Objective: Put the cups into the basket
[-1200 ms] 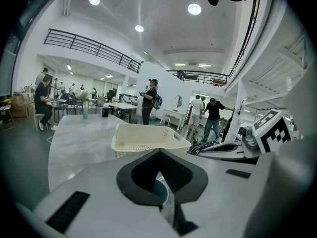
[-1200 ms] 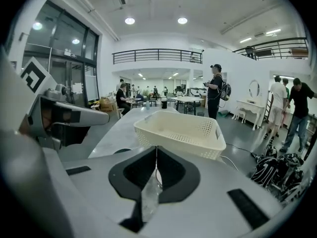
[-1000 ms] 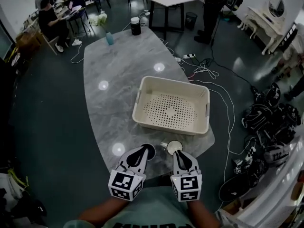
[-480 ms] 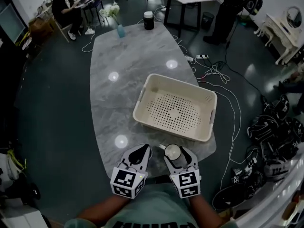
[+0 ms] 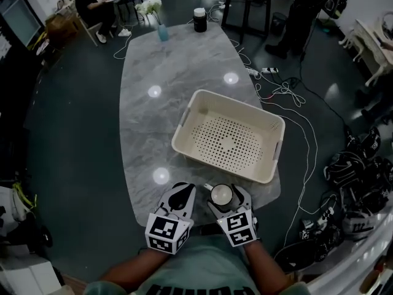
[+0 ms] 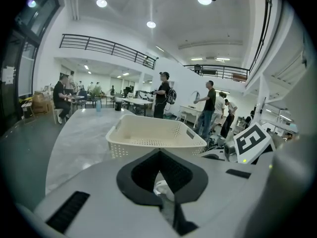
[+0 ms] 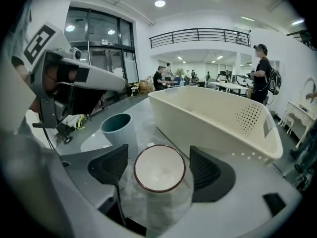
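Cup [image 7: 159, 168] stands loose between the right gripper's [image 5: 222, 195] fingers, which have just been spreading. Left gripper's [image 5: 182, 190] fingers are pressed together.

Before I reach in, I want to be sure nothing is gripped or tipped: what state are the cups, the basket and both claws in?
Basket, upright, empty.
White cup, upright, empty, outside the basket.
Blue cup, upright, outside the basket.
Right claw, open around the white cup, pads off it; its jaws have just been opening.
Left claw, shut, tips together.
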